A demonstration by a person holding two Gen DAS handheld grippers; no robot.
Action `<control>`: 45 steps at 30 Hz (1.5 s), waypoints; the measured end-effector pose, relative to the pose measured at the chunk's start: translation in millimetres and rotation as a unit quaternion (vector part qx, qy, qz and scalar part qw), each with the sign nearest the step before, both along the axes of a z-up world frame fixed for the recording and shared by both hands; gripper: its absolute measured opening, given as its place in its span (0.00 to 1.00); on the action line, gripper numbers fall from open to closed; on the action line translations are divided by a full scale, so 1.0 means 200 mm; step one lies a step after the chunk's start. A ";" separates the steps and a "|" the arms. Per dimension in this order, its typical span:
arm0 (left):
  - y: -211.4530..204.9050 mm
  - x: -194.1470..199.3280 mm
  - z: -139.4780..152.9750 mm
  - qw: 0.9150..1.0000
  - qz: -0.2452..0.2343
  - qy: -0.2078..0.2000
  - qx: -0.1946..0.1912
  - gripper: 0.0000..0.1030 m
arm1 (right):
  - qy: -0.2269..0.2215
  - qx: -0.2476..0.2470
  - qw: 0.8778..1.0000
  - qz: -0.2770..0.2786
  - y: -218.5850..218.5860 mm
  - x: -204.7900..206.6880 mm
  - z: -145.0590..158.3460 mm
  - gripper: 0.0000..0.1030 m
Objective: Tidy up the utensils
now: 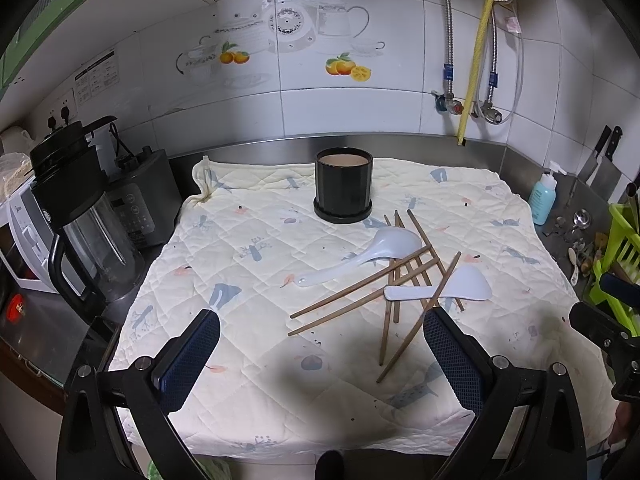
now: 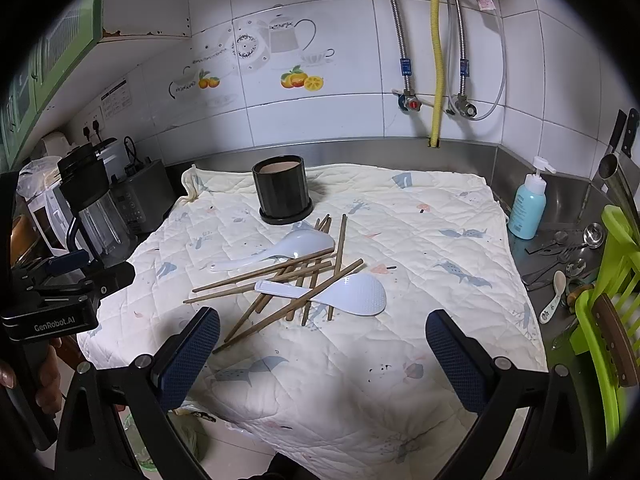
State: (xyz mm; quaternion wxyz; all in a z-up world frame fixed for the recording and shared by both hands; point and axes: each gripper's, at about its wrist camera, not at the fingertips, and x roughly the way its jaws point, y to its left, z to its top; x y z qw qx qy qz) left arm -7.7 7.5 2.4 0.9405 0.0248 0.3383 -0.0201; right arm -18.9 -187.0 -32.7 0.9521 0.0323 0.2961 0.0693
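chopsticks (image 1: 394, 280) ahead – L gripper (image 1: 320, 344), spread

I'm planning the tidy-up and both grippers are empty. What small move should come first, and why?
Probably lower the right gripper onto the rice paddle. It lies on top of the chopsticks, so lifting it first frees the pile, and the black holder behind stands upright and open. Both grippers hang open, the left gripper too.
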 end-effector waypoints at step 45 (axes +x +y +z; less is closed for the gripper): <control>0.04 0.17 -0.06 1.000 -0.003 0.020 0.004 1.00 | 0.017 0.001 1.000 -0.002 0.03 0.11 -0.03 1.00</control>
